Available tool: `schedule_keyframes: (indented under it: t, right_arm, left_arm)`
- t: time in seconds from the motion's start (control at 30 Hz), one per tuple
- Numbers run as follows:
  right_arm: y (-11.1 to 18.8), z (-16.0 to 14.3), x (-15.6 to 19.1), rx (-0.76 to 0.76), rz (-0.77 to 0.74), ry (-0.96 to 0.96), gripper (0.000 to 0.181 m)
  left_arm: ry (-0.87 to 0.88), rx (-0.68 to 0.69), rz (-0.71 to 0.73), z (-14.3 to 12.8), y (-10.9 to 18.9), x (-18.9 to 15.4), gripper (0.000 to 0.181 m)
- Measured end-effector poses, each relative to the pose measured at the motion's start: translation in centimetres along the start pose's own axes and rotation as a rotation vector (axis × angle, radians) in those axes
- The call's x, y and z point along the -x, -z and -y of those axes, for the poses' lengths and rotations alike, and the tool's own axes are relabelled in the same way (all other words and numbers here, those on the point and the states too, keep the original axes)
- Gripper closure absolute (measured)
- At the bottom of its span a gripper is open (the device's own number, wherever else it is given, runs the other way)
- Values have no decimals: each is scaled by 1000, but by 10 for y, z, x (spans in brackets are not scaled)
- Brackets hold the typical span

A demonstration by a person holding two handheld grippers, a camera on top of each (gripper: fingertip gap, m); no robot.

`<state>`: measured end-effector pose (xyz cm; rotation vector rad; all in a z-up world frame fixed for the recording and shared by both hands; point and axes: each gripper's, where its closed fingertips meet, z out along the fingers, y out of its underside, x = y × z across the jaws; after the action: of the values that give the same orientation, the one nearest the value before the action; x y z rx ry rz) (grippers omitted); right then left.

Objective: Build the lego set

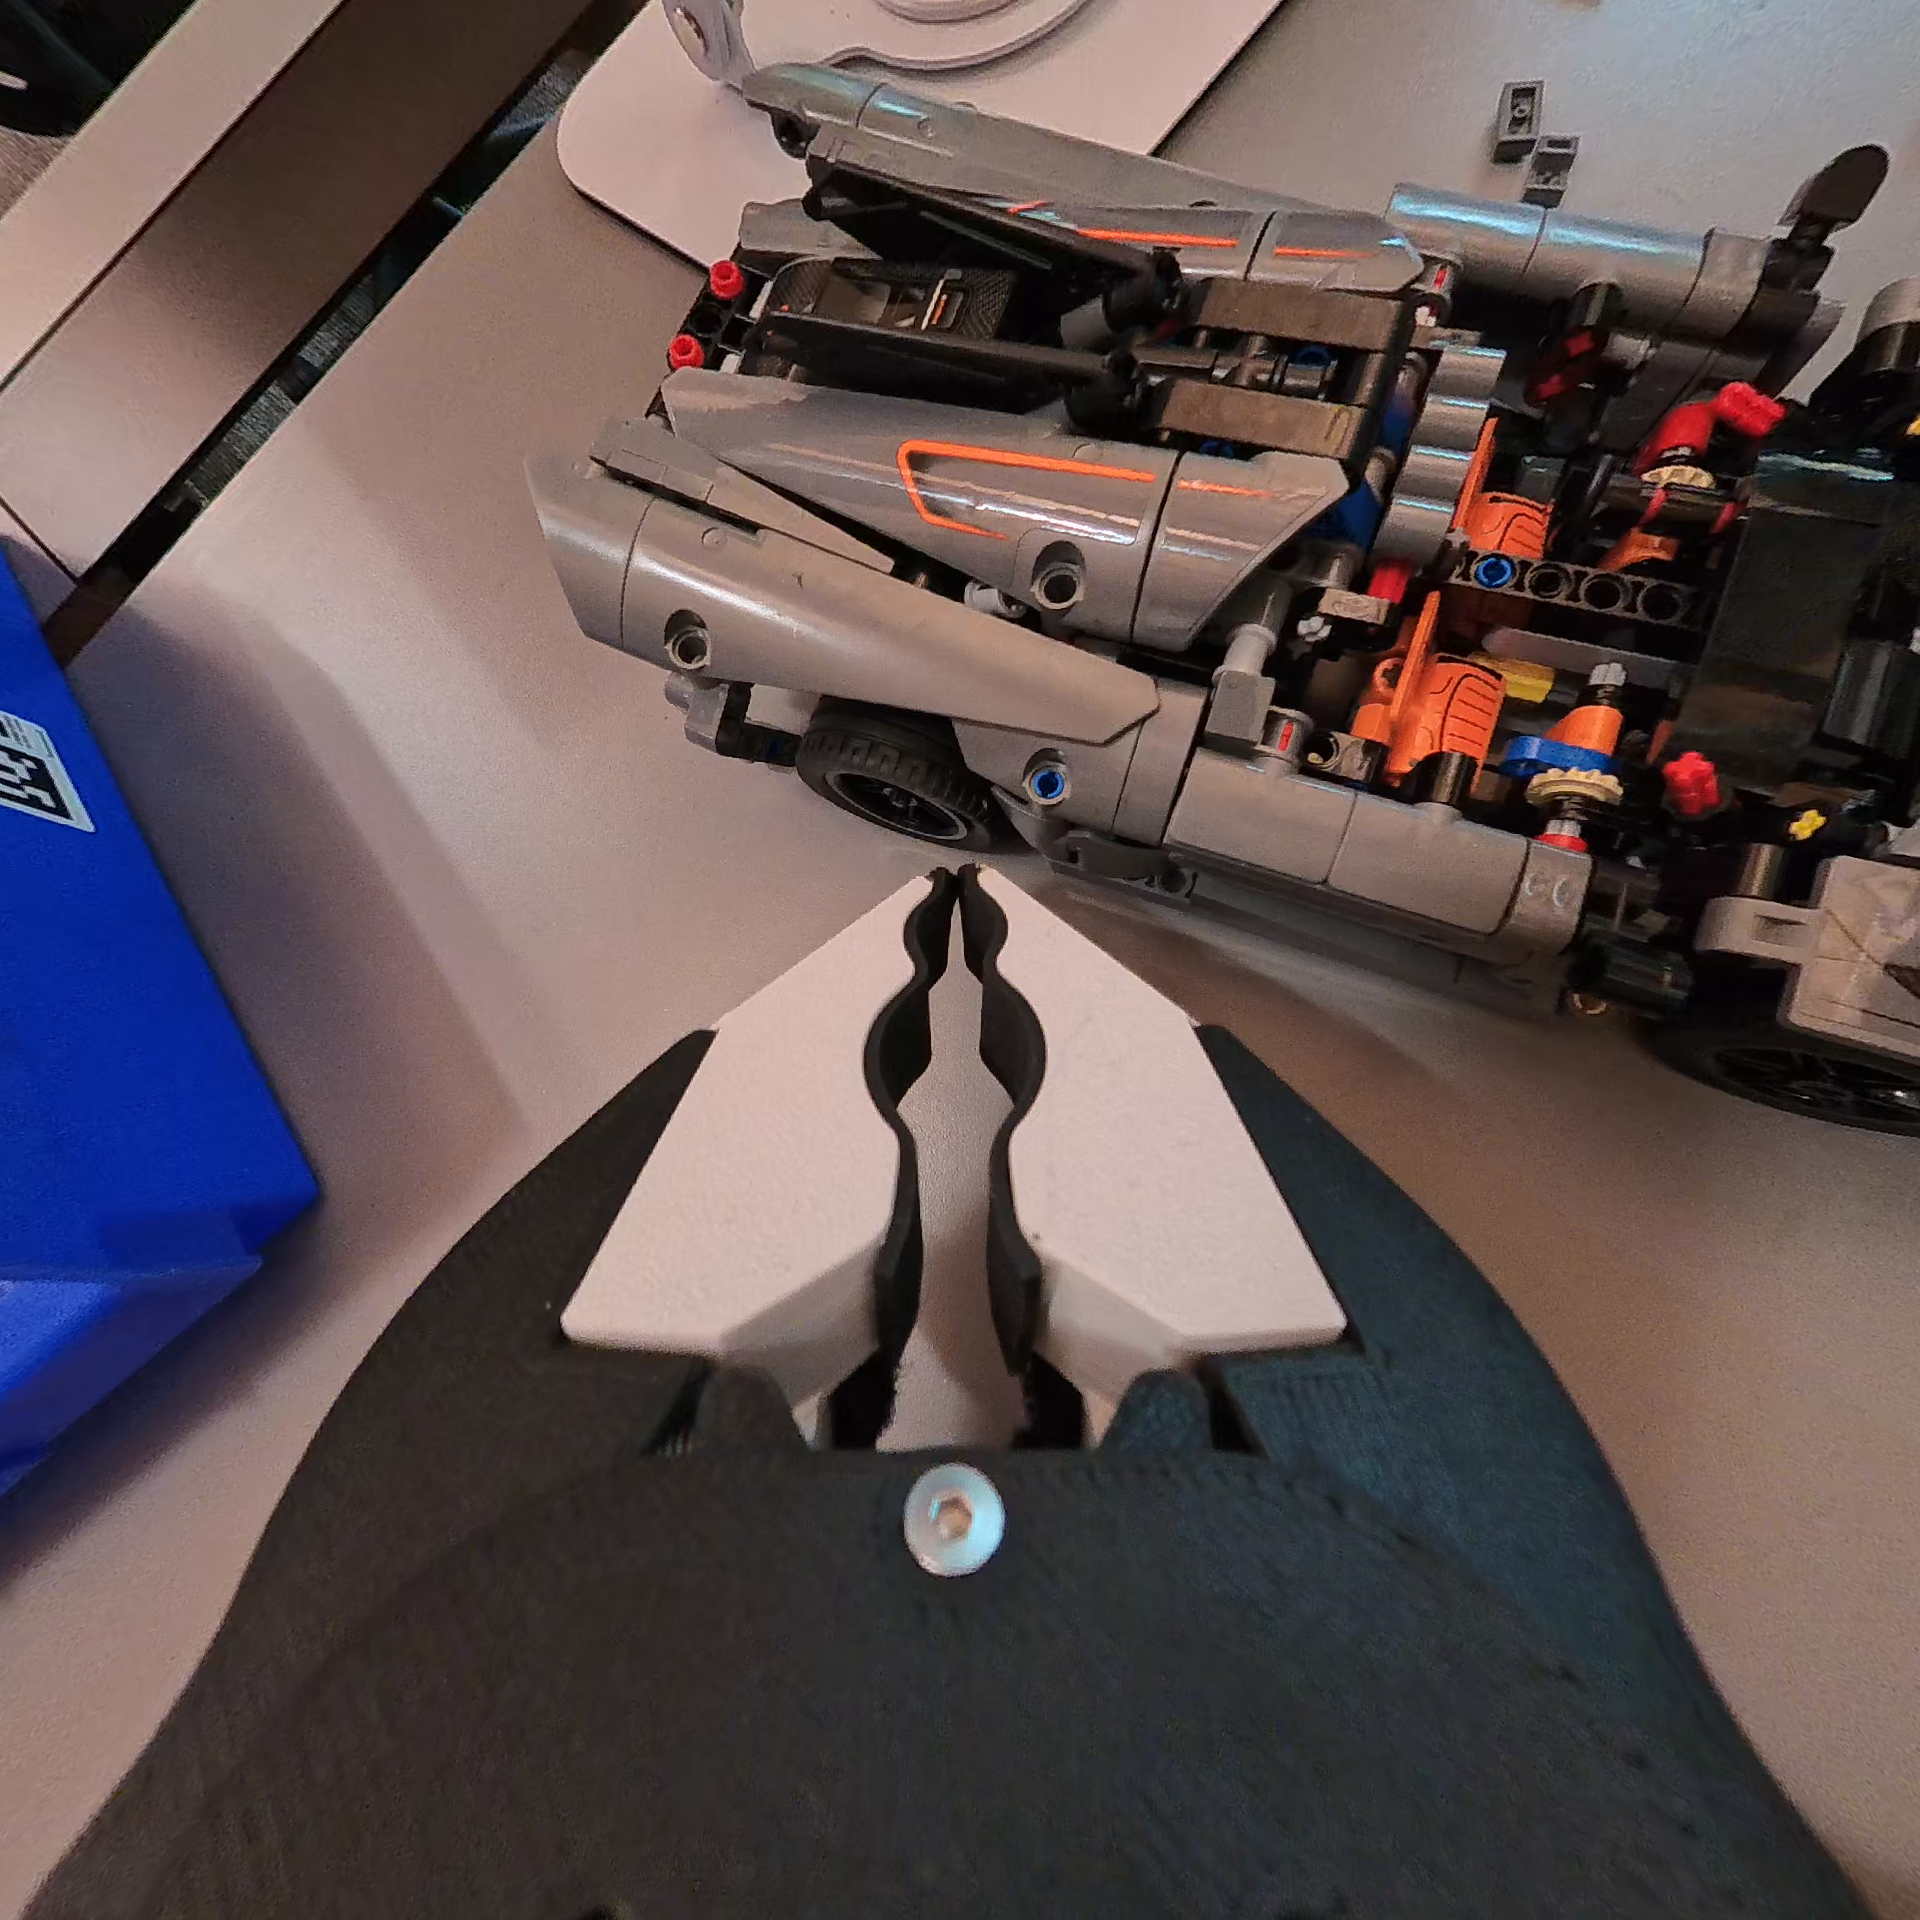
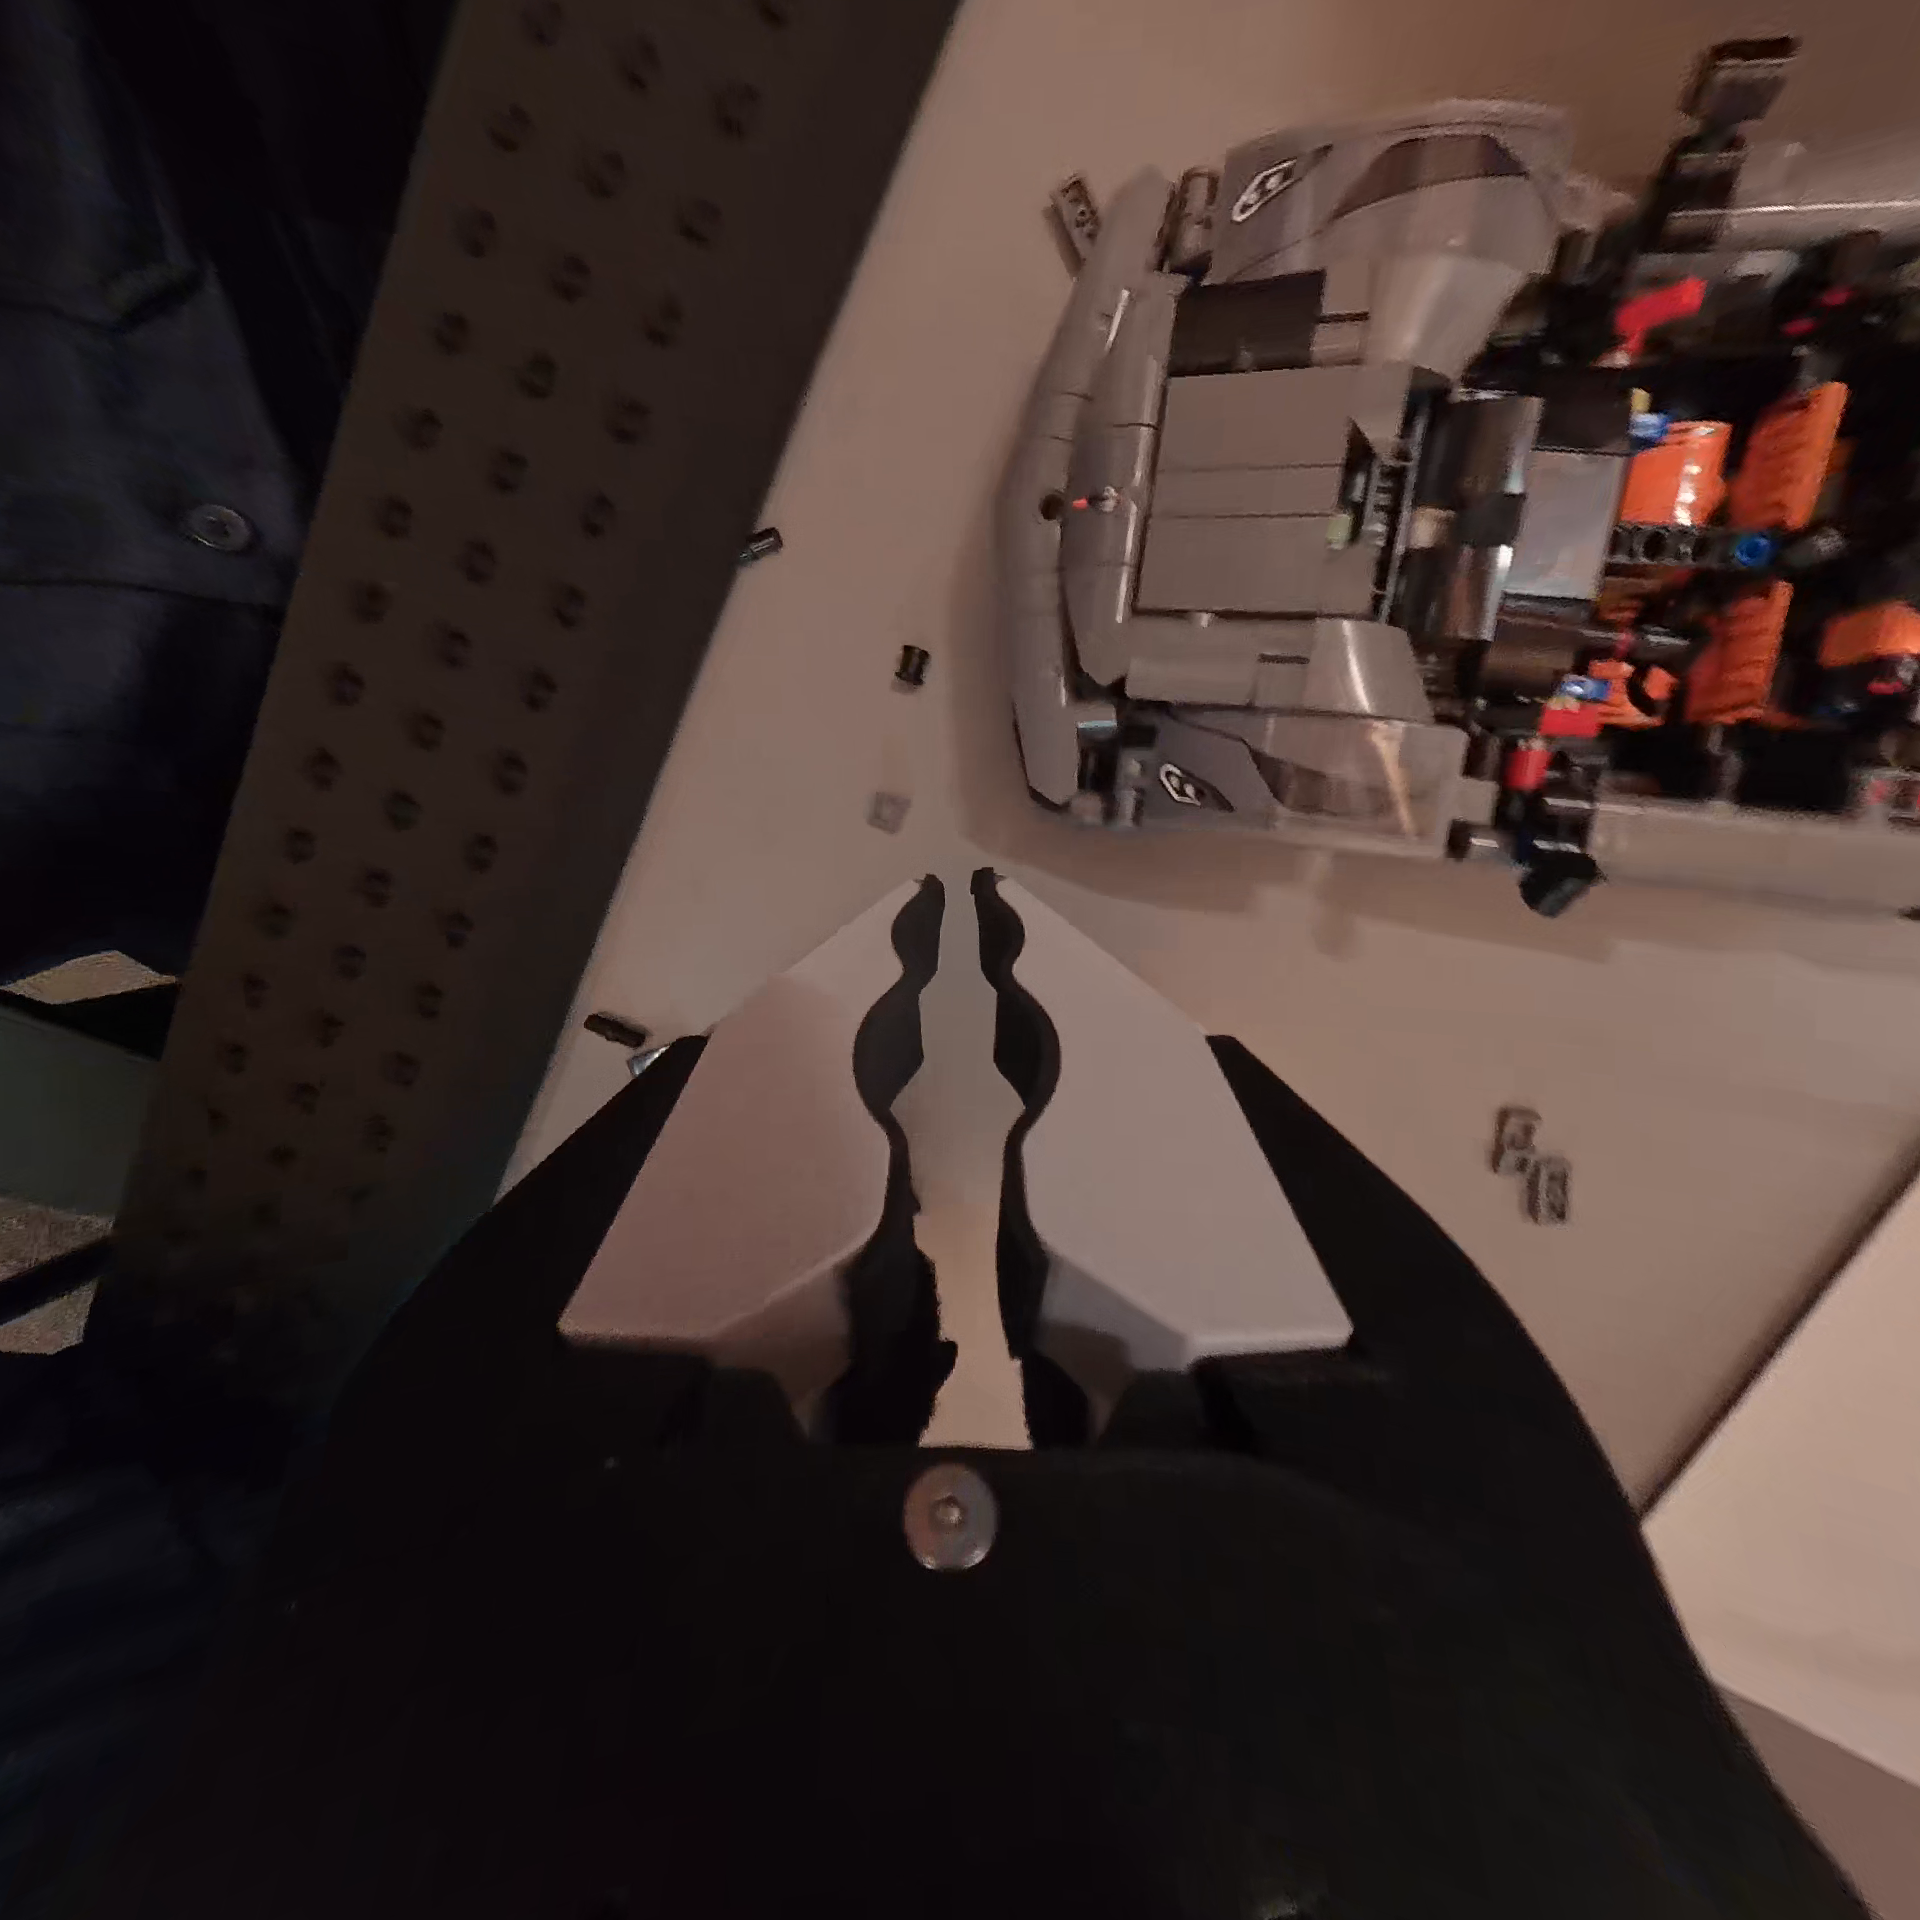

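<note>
A partly built grey lego car [image 1: 1039,582] with orange stripes and an open black and orange interior stands on the pale table. In the left wrist view it lies just beyond and to the right of my left gripper [image 1: 956,878], whose tips are together and empty near its front wheel [image 1: 894,779]. In the right wrist view the car [image 2: 1247,499] is blurred, above and to the right of my right gripper [image 2: 956,883]. That gripper is empty, its tips a sliver apart, above the table.
A blue box [image 1: 104,1039] stands at the left. Small dark grey pieces [image 1: 1538,135] lie beyond the car. Loose black pins [image 2: 762,543] [image 2: 912,665], a grey tile [image 2: 888,810] and two grey plates [image 2: 1532,1164] lie on the table. A perforated grey panel [image 2: 468,520] runs along its edge.
</note>
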<state>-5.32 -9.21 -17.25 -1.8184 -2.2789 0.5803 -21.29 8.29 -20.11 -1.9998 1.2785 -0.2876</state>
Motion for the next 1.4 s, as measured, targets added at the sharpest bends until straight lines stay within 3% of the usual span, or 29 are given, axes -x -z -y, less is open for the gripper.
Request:
schedule_keyframes:
  t: [0.13,0.53,0.93,1.2,1.4]
  right_arm:
    - [-19,-7,-2,73,11,-9,177]
    - [-43,-7,-18,75,-2,-37,181]
    - [-33,-11,-39,46,-110,-90,181]
    - [8,-41,-13,56,-59,-132,176]
    - [5,-72,13,111,9,-173,175]
  left_arm:
    - [-1,-2,0,0,1,0,181]
    - [-5,4,-3,-1,3,0,181]
    - [-8,12,-5,-3,3,0,181]
    - [-13,-3,1,0,7,0,181]
    - [-19,-2,5,1,7,0,181]
